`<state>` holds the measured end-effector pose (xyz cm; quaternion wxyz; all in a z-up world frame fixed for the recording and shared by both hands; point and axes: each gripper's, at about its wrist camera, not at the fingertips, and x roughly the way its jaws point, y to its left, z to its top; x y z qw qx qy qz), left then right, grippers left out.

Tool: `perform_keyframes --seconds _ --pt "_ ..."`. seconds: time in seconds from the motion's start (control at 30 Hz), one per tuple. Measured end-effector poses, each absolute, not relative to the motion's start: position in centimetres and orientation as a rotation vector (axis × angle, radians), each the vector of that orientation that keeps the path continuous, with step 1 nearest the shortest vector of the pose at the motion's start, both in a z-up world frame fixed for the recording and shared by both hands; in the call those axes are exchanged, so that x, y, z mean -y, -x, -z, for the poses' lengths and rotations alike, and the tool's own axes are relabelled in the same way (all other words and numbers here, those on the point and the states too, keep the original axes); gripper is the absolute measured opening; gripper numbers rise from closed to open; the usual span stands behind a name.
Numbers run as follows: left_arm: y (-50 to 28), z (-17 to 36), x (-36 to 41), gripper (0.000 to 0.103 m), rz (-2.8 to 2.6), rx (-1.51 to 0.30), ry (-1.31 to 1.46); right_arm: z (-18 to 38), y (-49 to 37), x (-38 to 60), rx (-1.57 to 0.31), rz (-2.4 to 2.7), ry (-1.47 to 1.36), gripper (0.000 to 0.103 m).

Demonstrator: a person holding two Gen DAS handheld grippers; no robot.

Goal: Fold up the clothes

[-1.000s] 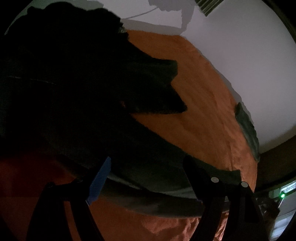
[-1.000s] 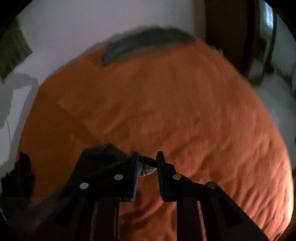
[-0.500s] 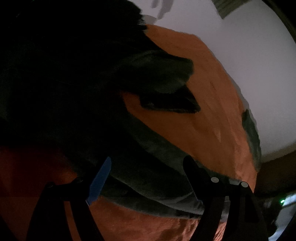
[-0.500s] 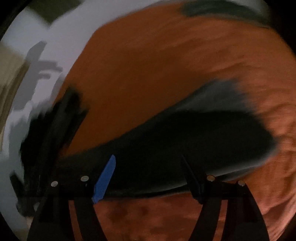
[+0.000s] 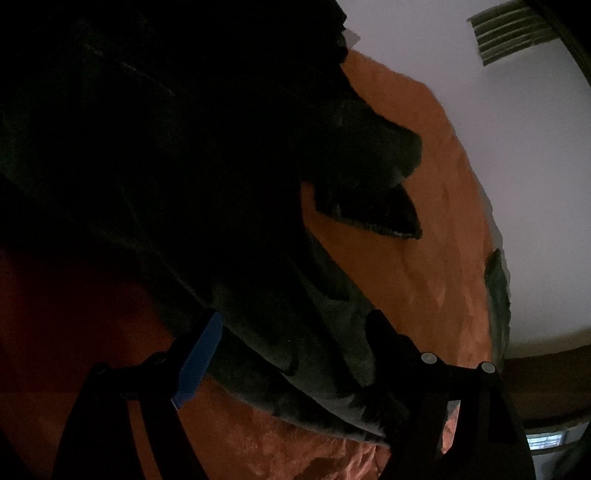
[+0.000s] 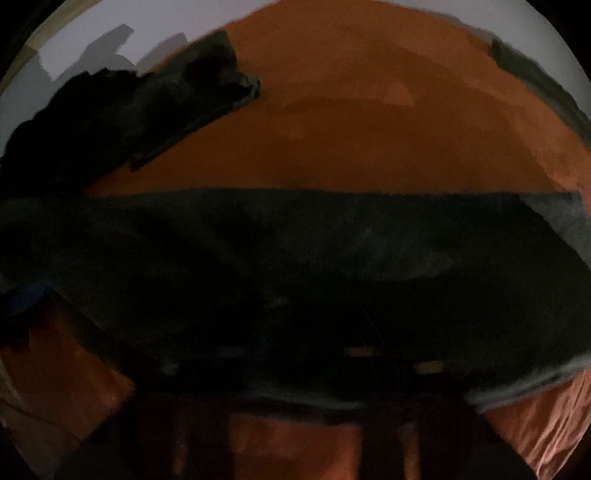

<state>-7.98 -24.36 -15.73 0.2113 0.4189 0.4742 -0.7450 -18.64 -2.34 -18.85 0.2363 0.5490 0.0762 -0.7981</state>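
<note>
It is very dark, and most of what I see is hard to make out. In my right view, my right claw (image 6: 314, 373) is lost in shadow low in the picture, so I cannot see its tips at all. It is squeezed all the way closed, but I cannot tell if any cloth is pinched in it. In my left view, my left claw (image 5: 291, 354) is easier to see. Its two fingers stand wide apart, one with a blue pad (image 5: 197, 363), and they hold nothing. The near edge of the dark shirt (image 5: 280, 332) lies just past them. The shirt is spread out on an orange blanket (image 5: 417, 273). It is dark gray-green and looks almost black where the light is weak. In my right view it lies as a wide flat band from left to right, with a straight far edge. One sleeve (image 6: 192, 96) sticks out at the far left. At the far right edge of the blanket lies another strip of gray cloth (image 6: 532, 77). A pale wall (image 5: 517, 155) stands behind, with a vent (image 5: 506, 35) high up on it.
</note>
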Motion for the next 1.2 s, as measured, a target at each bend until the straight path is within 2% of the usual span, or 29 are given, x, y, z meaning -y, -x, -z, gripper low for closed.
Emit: perform_keyframes --seconds 0.13,0.3,0.37,0.4,0.43,0.47,0.73,0.83,0.87,0.93,1.03,1.13,1.17,1.2 --pt "8.3 16.5 24.4 0.081 2.053 -1.333 -1.213 18.4 17.9 0.6 -0.237 2.269 -1.482 0.000" --pt "8.0 17.5 24.3 0.081 2.016 -1.318 -1.260 18.6 17.1 -0.2 -0.165 2.201 -1.511 0.002" --pt "8.0 17.8 24.1 0.081 2.012 -1.306 -1.278 18.2 16.5 -0.3 -0.178 2.158 -1.484 0.022" --pt "8.2 18.0 24.0 0.081 2.012 -1.298 -1.287 18.1 15.8 -0.1 -0.214 2.147 -1.453 0.057" --pt "8.3 18.1 23.9 0.081 2.013 -1.290 -1.295 17.9 15.0 0.2 -0.262 2.137 -1.415 0.084" --pt "8.2 18.1 23.9 0.081 2.015 -1.282 -1.302 17.8 14.3 0.4 -0.310 2.127 -1.376 0.086" --pt "6.8 18.1 22.1 0.081 1.974 -1.142 -1.353 18.7 9.7 3.4 -0.712 2.038 -1.141 0.086" --pt "6.0 18.6 21.0 0.081 1.953 -1.145 -1.375 19.2 8.5 4.5 -0.863 2.042 -1.022 0.084" --pt "5.9 18.9 20.9 0.081 1.947 -1.149 -1.384 19.1 8.4 4.9 -0.878 2.050 -0.980 0.078" --pt "6.0 19.5 20.8 0.081 1.937 -1.162 -1.400 18.6 8.6 5.2 -0.856 2.043 -0.940 0.021" --pt "6.4 19.7 21.2 0.081 1.950 -1.215 -1.383 17.8 8.2 5.6 -0.860 2.078 -0.907 0.011" --pt "6.8 19.3 21.5 0.077 2.023 -1.263 -1.304 16.6 7.4 5.0 -0.885 2.114 -0.830 0.008" --pt "6.8 19.0 21.6 0.064 2.054 -1.271 -1.274 15.9 7.0 4.6 -0.889 2.133 -0.803 0.008" --pt "6.8 18.7 21.5 0.039 2.087 -1.271 -1.243 15.3 6.7 4.3 -0.893 2.151 -0.777 0.007"
